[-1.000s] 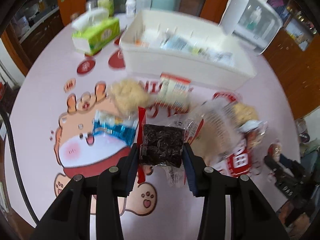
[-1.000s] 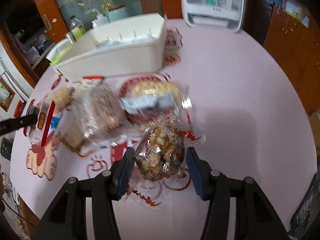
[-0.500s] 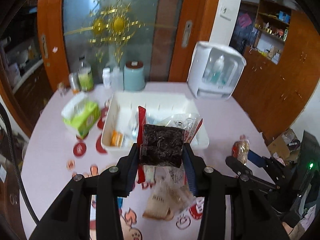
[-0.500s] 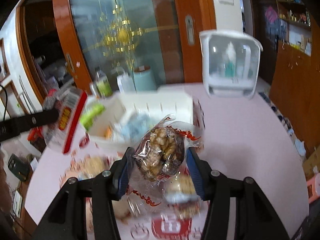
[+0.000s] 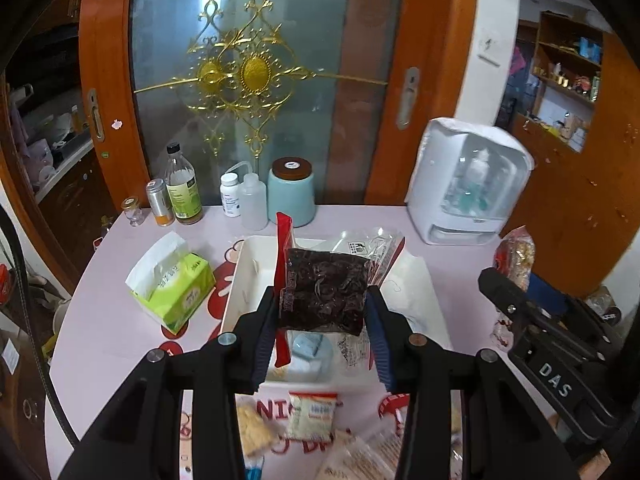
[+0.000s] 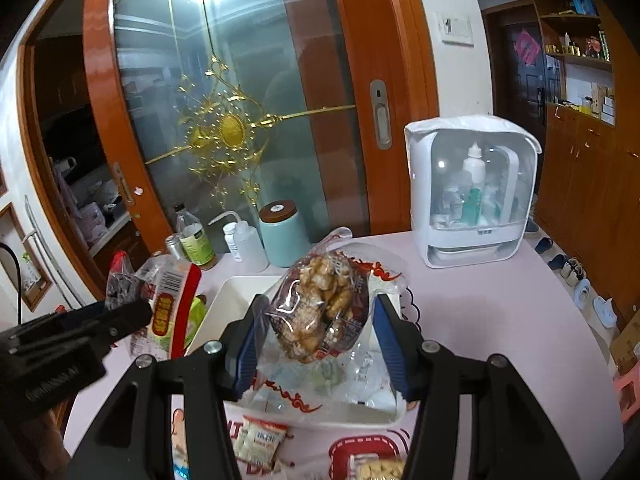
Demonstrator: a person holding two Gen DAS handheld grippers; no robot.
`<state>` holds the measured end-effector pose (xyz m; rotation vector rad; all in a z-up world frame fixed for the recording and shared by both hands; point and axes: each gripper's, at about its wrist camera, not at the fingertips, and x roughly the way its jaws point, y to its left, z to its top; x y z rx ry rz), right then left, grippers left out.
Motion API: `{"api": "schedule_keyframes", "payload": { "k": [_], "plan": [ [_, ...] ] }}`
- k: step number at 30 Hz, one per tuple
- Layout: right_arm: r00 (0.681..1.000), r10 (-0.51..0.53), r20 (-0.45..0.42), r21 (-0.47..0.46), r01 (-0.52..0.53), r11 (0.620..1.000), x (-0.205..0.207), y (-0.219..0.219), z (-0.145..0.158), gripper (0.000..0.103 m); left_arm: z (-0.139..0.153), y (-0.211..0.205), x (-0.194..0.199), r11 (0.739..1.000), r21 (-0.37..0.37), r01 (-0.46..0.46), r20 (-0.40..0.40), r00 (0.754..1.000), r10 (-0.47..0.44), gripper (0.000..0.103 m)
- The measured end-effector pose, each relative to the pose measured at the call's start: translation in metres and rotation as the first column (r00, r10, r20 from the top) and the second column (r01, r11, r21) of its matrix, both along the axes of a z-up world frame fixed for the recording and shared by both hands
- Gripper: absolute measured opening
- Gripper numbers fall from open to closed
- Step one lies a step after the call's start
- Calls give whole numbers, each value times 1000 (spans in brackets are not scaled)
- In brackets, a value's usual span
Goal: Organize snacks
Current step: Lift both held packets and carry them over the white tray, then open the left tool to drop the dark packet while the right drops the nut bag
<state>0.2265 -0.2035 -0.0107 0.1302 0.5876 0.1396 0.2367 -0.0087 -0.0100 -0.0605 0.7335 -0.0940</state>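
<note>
black left tongs (image 5: 322,326) clench a dark snack pack (image 5: 323,292); right tongs (image 6: 316,340) clench a clear bag of fried snacks (image 6: 318,304). both packs hang above the white bin (image 5: 416,280) just ahead, likely lifted clear for lowering in.

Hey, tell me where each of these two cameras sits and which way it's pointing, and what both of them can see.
Left wrist view: sits on the left gripper, looking forward over the white plastic bin toward the glass door; its black fingers clamp a dark snack packet, and the right gripper shows at right.
Right wrist view: sits on the right gripper, facing the same door; its fingers clamp a clear bag of fried snacks, and the left gripper shows at left.
Shared: the bin, the light blue canister, the white cabinet.
</note>
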Motion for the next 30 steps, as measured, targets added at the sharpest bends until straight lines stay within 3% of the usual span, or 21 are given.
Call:
{"api": "schedule_keyframes", "payload": {
  "k": [5,13,17,19,20,21,23,30],
  "plan": [
    [998,-15,-60,-26,13,1000,28,14,-21,54,-30,-2,39,999,25,-27,-56,998,28,41],
    [986,-3,-165,-146,-21,989,55,36,-71,55,-82,-7,81,996,87,-31,-154,987,44,41],
    [974,45,-224,-120,-74,990,63,38,-90,59,-97,-7,91,994,110,-22,-183,982,42,44],
    [971,61,-231,-114,-89,990,65,39,-95,63,-102,-6,93,993,117,-23,-202,978,46,55],
    [973,57,-222,-123,-86,989,64,41,-94,69,-102,-5,93,992,120,-30,-203,978,54,77],
    [976,56,-209,-134,-85,987,62,42,-93,71,-101,-3,93,991,125,-44,-199,978,68,86],
    [978,69,-197,-132,-97,986,59,44,-91,78,-95,2,88,990,125,-62,-164,983,82,86],
    [979,87,-183,-91,-105,990,45,41,-79,78,-74,9,68,984,161,-76,-107,990,94,86]
  ]
}}
